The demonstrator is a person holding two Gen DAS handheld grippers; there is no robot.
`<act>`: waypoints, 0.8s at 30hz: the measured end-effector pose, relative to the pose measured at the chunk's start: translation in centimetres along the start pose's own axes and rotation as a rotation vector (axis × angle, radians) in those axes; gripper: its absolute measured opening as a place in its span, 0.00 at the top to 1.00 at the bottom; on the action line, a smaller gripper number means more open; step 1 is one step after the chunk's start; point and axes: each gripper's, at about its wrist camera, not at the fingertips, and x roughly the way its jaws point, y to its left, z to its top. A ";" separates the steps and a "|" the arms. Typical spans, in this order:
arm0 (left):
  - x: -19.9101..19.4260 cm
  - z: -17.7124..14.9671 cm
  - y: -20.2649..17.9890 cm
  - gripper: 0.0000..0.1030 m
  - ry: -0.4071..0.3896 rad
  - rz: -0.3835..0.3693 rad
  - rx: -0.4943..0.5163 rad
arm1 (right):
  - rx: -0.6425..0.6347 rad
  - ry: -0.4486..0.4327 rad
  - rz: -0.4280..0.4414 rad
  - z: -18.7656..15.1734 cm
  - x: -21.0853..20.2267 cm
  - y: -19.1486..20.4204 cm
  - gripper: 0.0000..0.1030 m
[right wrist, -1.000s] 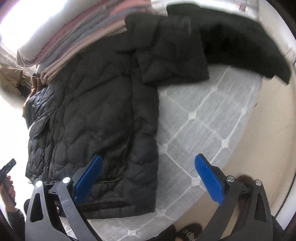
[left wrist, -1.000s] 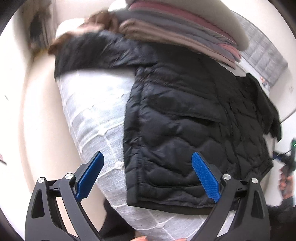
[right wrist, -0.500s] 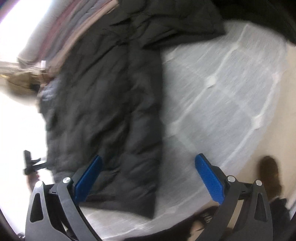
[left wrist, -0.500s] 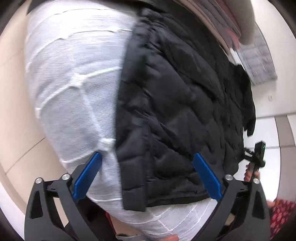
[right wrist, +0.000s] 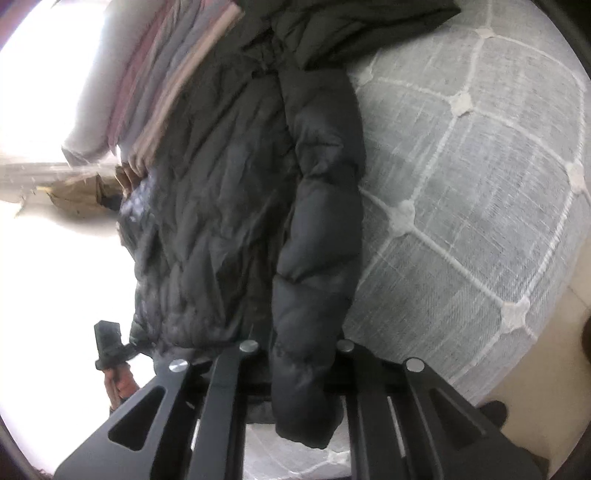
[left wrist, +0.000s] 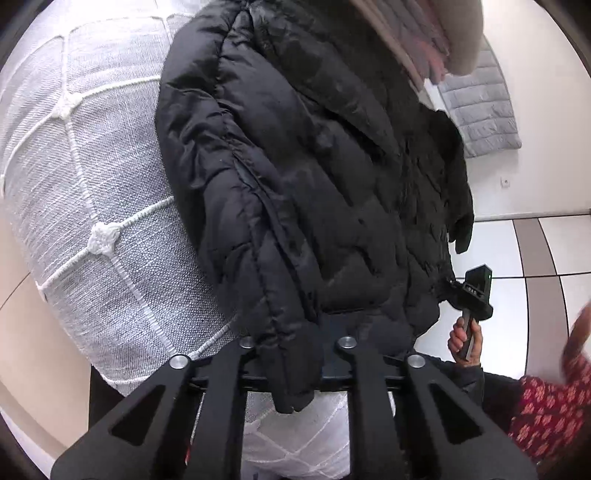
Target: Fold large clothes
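Observation:
A black quilted puffer jacket (left wrist: 314,177) lies on a white quilted bed cover (left wrist: 103,192). My left gripper (left wrist: 295,354) is shut on the jacket's near hem corner; the fabric bunches between the jaws and hides the blue pads. In the right wrist view the same jacket (right wrist: 229,192) lies beside the bed cover (right wrist: 480,192). My right gripper (right wrist: 295,354) is shut on the other near hem corner, with a fold of jacket hanging down between its jaws. The right gripper also shows in the left wrist view (left wrist: 474,291), at the jacket's hem.
A stack of folded pink, grey and beige clothes (right wrist: 159,85) lies beyond the jacket, also in the left wrist view (left wrist: 417,33). A grey quilted mat (left wrist: 480,107) leans against the wall. Tiled floor (left wrist: 546,251) is to the right.
Both grippers were open above the hem; they have moved down to the jacket's near edge and shut on its two hem corners.

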 end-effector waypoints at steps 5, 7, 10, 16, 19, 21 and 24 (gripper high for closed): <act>-1.7 -0.6 -1.3 0.95 -0.064 -0.003 0.025 | -0.028 -0.072 0.065 -1.3 -1.9 1.5 0.93; -2.8 -0.5 -1.8 0.95 -0.082 -0.008 0.042 | -0.044 -0.091 0.086 -2.1 -2.8 2.4 0.93; -4.6 -0.8 -3.1 0.95 -0.105 -0.007 0.082 | -0.069 -0.106 0.113 -3.7 -4.3 3.4 0.93; -7.2 -2.7 -4.4 0.95 -0.109 -0.021 0.122 | -0.097 -0.114 0.146 -6.8 -6.7 4.2 0.93; -7.8 -4.0 -4.4 0.95 -0.103 -0.027 0.121 | -0.097 -0.120 0.159 -8.4 -7.5 4.5 0.93; -7.9 -4.6 -4.4 0.95 -0.107 -0.031 0.118 | -0.092 -0.120 0.162 -9.7 -7.7 4.5 0.93; -7.7 -5.4 -4.5 0.95 -0.098 -0.030 0.111 | -0.082 -0.101 0.158 -11.1 -7.2 4.5 0.93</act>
